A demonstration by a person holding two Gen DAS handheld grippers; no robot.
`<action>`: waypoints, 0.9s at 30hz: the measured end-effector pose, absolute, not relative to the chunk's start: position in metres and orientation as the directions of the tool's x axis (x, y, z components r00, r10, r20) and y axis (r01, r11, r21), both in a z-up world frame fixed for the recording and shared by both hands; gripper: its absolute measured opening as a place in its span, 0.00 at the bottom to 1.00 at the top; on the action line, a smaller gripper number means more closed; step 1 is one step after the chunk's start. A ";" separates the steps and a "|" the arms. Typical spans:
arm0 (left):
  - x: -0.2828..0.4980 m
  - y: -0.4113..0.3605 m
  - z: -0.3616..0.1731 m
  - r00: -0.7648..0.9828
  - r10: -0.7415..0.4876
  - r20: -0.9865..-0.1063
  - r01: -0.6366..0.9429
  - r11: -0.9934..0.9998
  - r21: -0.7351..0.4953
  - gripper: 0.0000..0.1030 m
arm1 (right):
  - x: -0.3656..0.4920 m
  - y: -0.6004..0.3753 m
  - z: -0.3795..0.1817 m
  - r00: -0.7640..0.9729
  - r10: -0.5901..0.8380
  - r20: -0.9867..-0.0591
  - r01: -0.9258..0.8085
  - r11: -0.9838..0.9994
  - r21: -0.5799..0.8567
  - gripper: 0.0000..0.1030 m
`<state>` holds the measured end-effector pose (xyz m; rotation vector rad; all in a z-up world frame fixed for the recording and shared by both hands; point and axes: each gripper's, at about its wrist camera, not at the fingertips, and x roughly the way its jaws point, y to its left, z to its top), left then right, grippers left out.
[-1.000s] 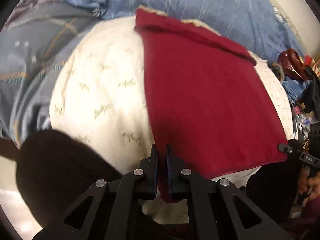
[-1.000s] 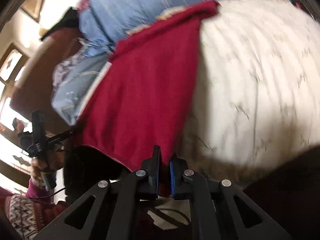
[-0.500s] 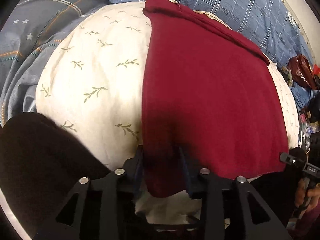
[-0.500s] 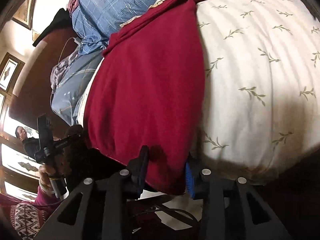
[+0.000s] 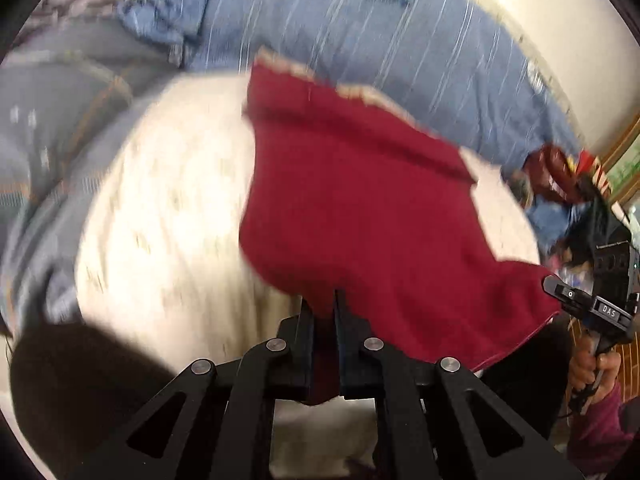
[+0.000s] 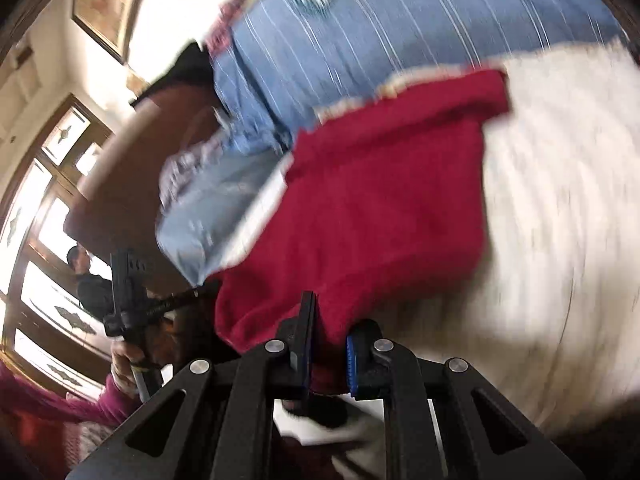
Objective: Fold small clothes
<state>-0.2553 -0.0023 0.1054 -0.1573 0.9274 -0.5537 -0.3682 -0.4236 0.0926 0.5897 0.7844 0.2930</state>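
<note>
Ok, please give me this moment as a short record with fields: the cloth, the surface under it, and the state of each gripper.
garment: red cloth, spread over the cushion, near edge lifted
surface: cream cushion with leaf print, on blue bedding
left gripper: shut on the near-left corner of the red cloth
right gripper: cloth edge lies between its fingers; a gap shows, so the grip is uncertain
image quality: both views blurred by motion
fold status: not yet folded over
</note>
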 end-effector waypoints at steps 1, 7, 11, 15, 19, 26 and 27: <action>-0.250 -0.002 0.112 0.488 -0.520 -0.701 0.384 0.849 -0.362 0.06 | -0.360 -0.429 0.105 0.710 0.432 -0.557 -0.040 0.814 0.580 0.11; -0.204 -0.014 0.144 0.580 -0.527 -0.621 0.375 0.850 -0.372 0.06 | -0.298 -0.449 0.134 0.795 0.339 -0.503 -0.008 0.835 0.550 0.11; -0.164 -0.032 0.145 0.631 -0.475 -0.613 0.336 0.880 -0.336 0.06 | -0.244 -0.465 0.136 0.802 0.266 -0.535 0.048 0.864 0.502 0.11; -0.112 -0.052 0.132 0.631 -0.455 -0.628 0.275 0.889 -0.367 0.06 | -0.202 -0.485 0.126 0.798 0.232 -0.557 0.102 0.858 0.503 0.11; -0.056 -0.080 0.118 0.627 -0.437 -0.645 0.238 0.896 -0.375 0.06 | -0.168 -0.498 0.116 0.790 0.207 -0.577 0.135 0.859 0.494 0.11; 0.024 -0.112 0.095 0.612 -0.419 -0.670 0.221 0.905 -0.364 0.06 | -0.107 -0.524 0.089 0.767 0.164 -0.620 0.202 0.856 0.476 0.11; 0.034 -0.117 0.088 0.606 -0.410 -0.681 0.217 0.909 -0.355 0.06 | -0.096 -0.528 0.081 0.756 0.157 -0.636 0.218 0.855 0.470 0.11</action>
